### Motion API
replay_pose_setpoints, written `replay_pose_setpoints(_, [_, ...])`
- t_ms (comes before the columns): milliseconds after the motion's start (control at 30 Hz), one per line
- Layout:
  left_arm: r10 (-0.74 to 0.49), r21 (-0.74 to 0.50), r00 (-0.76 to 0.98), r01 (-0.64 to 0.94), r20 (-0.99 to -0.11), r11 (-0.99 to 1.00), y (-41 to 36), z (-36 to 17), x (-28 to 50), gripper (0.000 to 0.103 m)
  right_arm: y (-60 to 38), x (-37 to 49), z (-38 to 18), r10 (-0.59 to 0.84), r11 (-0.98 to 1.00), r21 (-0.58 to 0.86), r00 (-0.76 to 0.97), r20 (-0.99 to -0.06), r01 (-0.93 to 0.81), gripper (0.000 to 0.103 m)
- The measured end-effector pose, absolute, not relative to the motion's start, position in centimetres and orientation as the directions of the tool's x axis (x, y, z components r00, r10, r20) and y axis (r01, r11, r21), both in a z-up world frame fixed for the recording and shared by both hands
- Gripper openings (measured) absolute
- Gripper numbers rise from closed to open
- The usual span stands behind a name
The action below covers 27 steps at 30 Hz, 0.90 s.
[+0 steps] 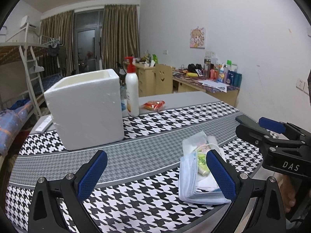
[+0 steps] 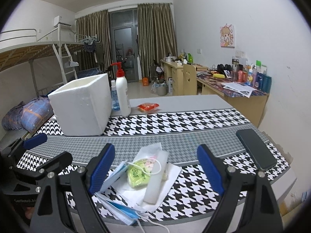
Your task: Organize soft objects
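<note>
A pile of soft things lies near the table's front edge: blue face masks (image 1: 187,182) (image 2: 126,211), white tissues (image 2: 167,176), a green packet (image 1: 203,163) (image 2: 139,174) and a clear plastic bag (image 1: 194,141). My left gripper (image 1: 157,171) is open and empty, with its right finger beside the pile. My right gripper (image 2: 155,167) is open and empty, with its fingers either side of the pile. A white foam box (image 1: 85,108) (image 2: 81,104), open at the top, stands further back on the left. The right gripper shows in the left wrist view (image 1: 272,134).
A white pump bottle (image 1: 132,93) (image 2: 122,95) and a small clear blue bottle (image 2: 114,97) stand behind the box. A red snack packet (image 1: 154,104) (image 2: 148,106) lies beyond. A black phone (image 2: 256,147) lies at right. The houndstooth cloth (image 1: 155,120) covers the table.
</note>
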<state>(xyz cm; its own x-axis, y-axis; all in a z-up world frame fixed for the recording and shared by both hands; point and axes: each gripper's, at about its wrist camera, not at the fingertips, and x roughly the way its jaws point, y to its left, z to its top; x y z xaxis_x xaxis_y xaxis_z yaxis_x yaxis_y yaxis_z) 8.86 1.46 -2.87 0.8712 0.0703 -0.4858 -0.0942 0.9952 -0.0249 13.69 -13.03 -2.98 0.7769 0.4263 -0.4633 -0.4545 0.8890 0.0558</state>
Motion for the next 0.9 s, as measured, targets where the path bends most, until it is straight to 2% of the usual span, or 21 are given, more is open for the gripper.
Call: replay_pose_setpoints(900, [0.01,-0.007,0.783,-0.018,-0.622,1.0,-0.7,-7.3,11.6,0.102,-13.8,15.5,-6.8,0.381,0.905,0.076,0.722,-0.577,-0.418,0.089])
